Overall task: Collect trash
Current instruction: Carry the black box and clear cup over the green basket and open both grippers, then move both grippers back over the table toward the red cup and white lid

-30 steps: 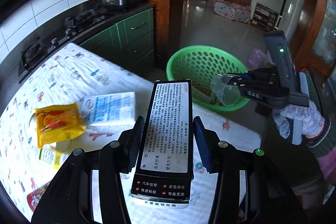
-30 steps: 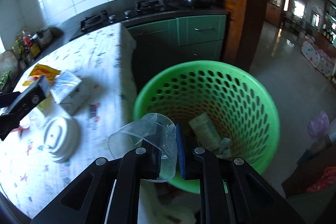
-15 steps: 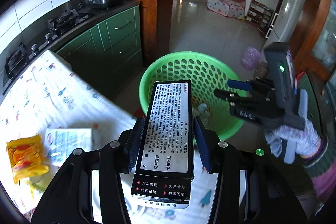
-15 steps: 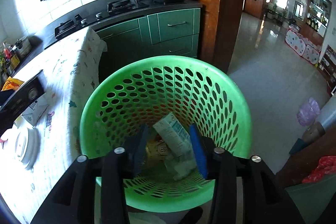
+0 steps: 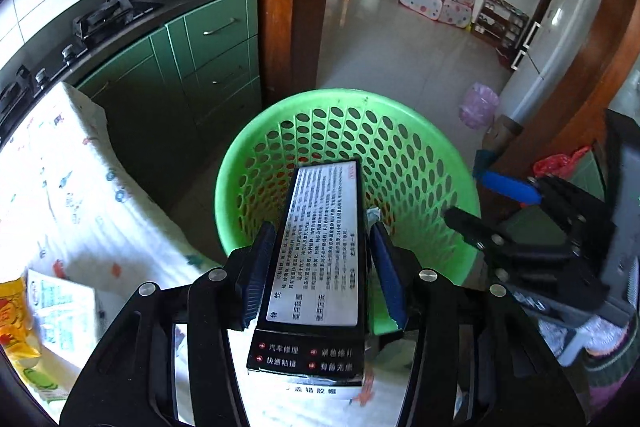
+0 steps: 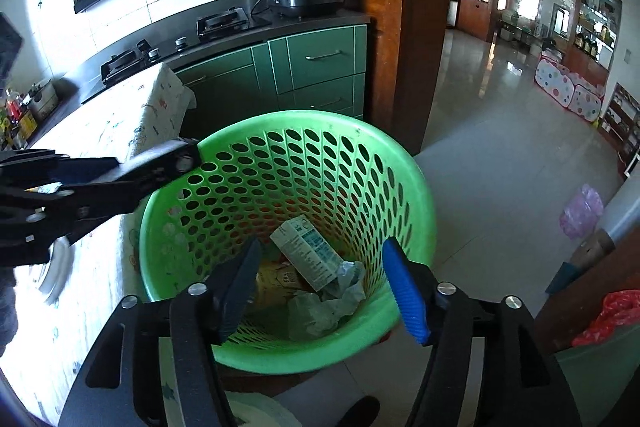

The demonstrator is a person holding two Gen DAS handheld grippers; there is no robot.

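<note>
A green perforated basket (image 5: 400,111) stands on the floor beside the table. My left gripper (image 5: 320,231) hangs over its near rim. A long black box with a white label (image 5: 320,247) sits between its pads, and the jaws are just starting to open. My right gripper (image 6: 322,247) is above the basket (image 6: 416,187) with nothing between its fingers, and its jaws are opening. In the left wrist view the right gripper (image 5: 466,195) is at the right of the basket. A small carton (image 6: 308,255) and crumpled clear plastic (image 6: 316,311) lie in the basket's bottom.
The table with a patterned cloth (image 5: 80,207) is to the left. It carries a blue-white carton (image 5: 60,311), a yellow packet (image 5: 12,319) and a white lid (image 6: 56,275). Green cabinets (image 5: 208,67) and a wooden post (image 5: 304,7) stand behind the basket.
My right gripper let go of the clear cup over the basket and its jaws spread. My left gripper carried the black box from above the table to above the basket.
</note>
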